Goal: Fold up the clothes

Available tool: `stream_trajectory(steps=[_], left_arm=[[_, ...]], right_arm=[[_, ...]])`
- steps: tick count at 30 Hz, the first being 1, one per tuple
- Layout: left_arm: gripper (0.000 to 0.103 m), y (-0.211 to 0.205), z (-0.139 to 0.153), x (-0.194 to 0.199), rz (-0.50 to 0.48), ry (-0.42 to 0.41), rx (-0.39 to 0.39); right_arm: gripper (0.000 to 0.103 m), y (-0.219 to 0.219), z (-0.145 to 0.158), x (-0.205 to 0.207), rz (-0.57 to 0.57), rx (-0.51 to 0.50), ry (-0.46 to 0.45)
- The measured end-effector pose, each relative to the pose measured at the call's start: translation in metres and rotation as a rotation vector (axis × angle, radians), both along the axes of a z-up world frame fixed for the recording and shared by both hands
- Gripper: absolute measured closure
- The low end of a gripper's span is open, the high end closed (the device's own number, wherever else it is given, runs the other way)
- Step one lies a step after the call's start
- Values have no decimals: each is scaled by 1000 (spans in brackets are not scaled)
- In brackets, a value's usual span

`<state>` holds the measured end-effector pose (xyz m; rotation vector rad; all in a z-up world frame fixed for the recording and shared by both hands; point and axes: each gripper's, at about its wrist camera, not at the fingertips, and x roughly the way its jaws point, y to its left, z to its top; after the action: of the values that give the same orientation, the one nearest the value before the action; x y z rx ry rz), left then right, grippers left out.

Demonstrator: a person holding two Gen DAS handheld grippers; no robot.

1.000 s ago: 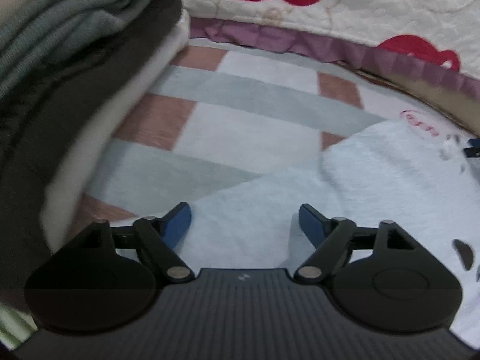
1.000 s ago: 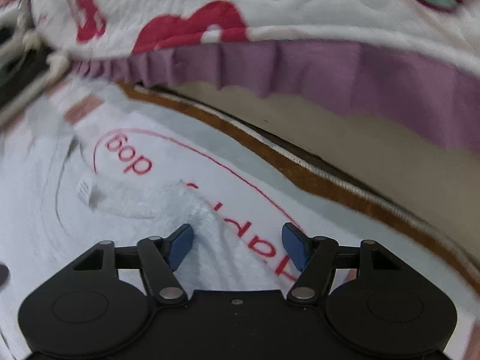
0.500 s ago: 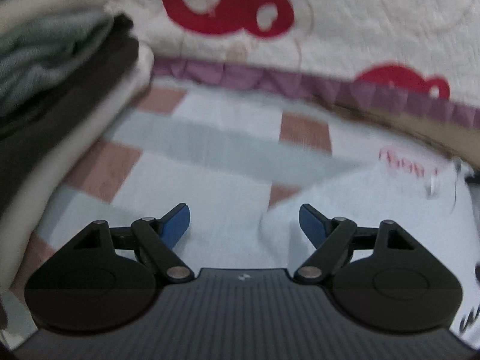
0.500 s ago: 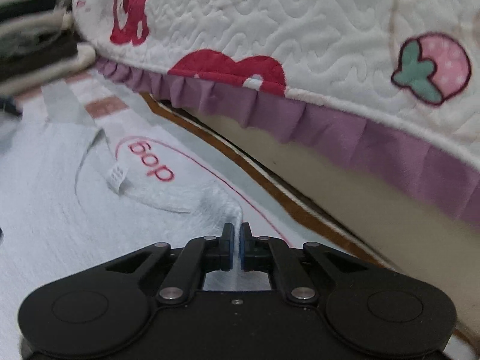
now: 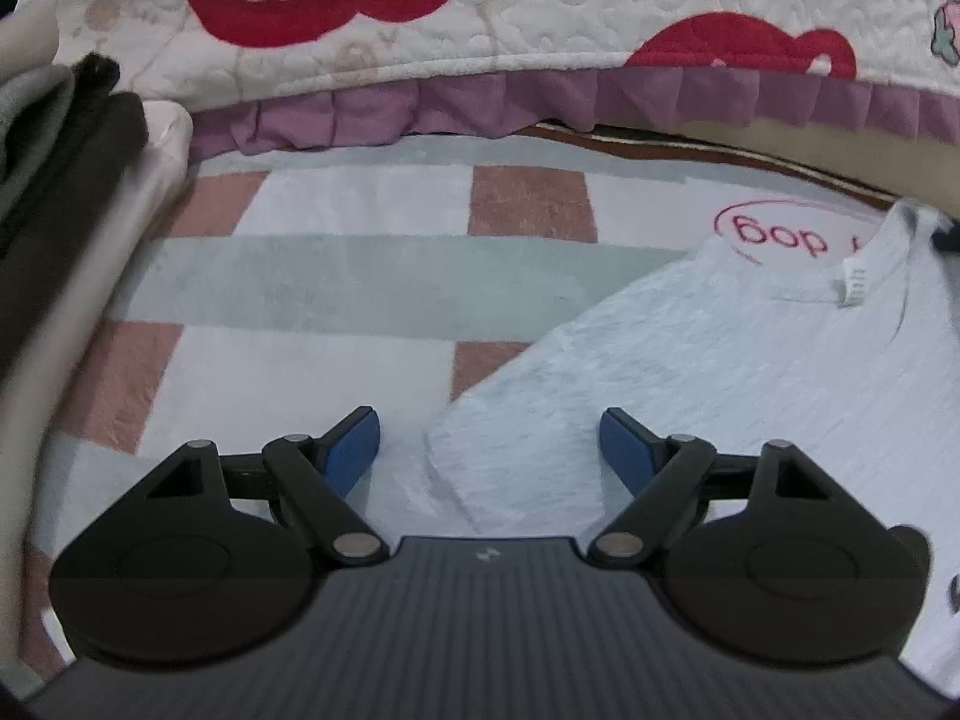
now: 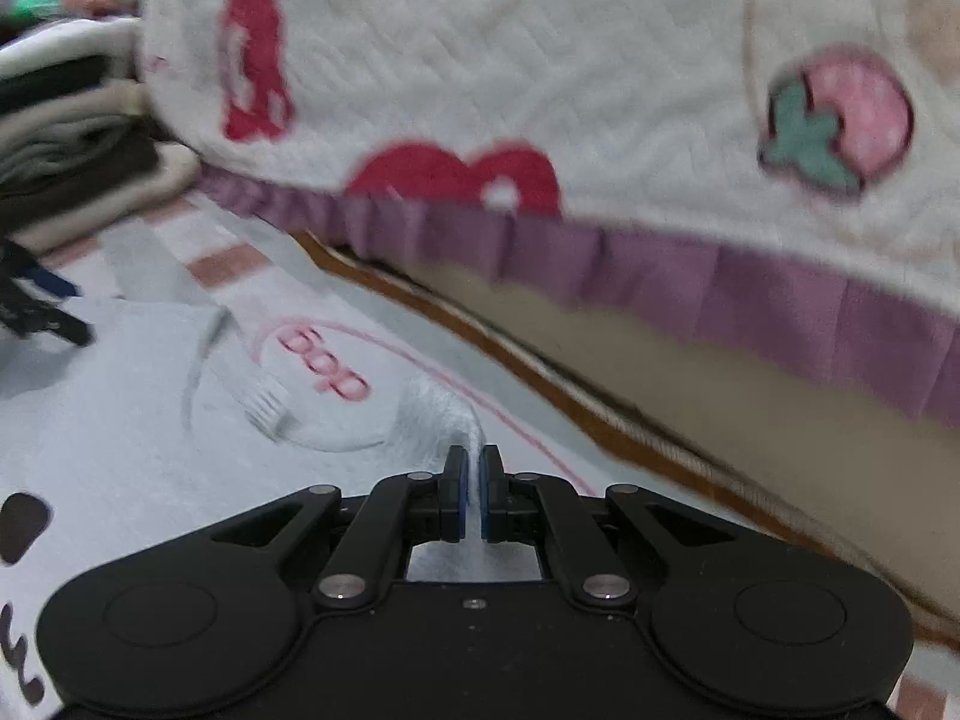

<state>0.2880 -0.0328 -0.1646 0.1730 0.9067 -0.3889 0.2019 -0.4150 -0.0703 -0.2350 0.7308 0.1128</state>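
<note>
A pale grey T-shirt lies spread on a checked mat, collar and label toward the far side. My left gripper is open, low over the shirt's left sleeve edge, with the cloth lying between its blue pads. In the right wrist view the same T-shirt fills the lower left. My right gripper is shut on a pinch of the shirt's shoulder beside the collar, lifting it slightly. The left gripper shows at the left edge of that view.
A stack of folded clothes stands at the left, also seen as the clothes stack. A quilted blanket with a purple frill overhangs the far side. The checked mat extends between stack and shirt.
My right gripper went from open to shut on the shirt's shoulder and lifted it. My left gripper drew back toward the sleeve edge, staying open.
</note>
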Motion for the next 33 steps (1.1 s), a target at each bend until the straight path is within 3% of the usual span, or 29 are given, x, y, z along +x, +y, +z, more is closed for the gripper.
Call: stream_trajectory(steps=[3,7,11,14,16,17,19,20,21,26,27,29,30,31,32,33], left_arm=[[21,3,0,-4,14,4,-40],[19,-7,1,-9,10,-10,18],[9,-10,3,0,28,45,9],[12,-19,2,-2,-6,48,45],[25,-21,7,-2,-16,68,48],[40,-22,9,-2,-21,79,49],[79,-23,14,-2,-37,85,53],[90,-22,16,-3,-43,100,40],[92,-23,16,-5,-47,98,45],[92,-32,14,-19,-69,42,96],[91,-33,14,-20,-66,35,99],[90,-34,13,-22,-60,20,106],[90,-35,12,-22,-57,12,109],[87,-35,12,-22,-57,4,114],[74,-35,12,-21,-59,-4,119],[55,-35,11,-20,-55,-25,140]], right_arm=[[99,-1,2,-7,20,27,-16],[99,-2,5,-16,46,63,-36],[99,-3,7,-24,73,100,-57],[99,-4,9,-31,93,127,-73],[99,-5,10,-35,104,141,-70],[99,-4,9,-37,111,141,-64],[98,-4,9,-38,125,143,-54],[97,-3,8,-38,132,145,-48],[97,-3,8,-37,138,146,-43],[88,3,4,-33,163,125,-12],[84,4,3,-31,162,116,-7],[67,5,-1,-26,154,108,3],[66,4,-3,-22,146,118,12],[66,1,-5,-15,133,134,27],[66,-5,-8,-7,104,162,46],[66,-11,-11,-2,73,186,59]])
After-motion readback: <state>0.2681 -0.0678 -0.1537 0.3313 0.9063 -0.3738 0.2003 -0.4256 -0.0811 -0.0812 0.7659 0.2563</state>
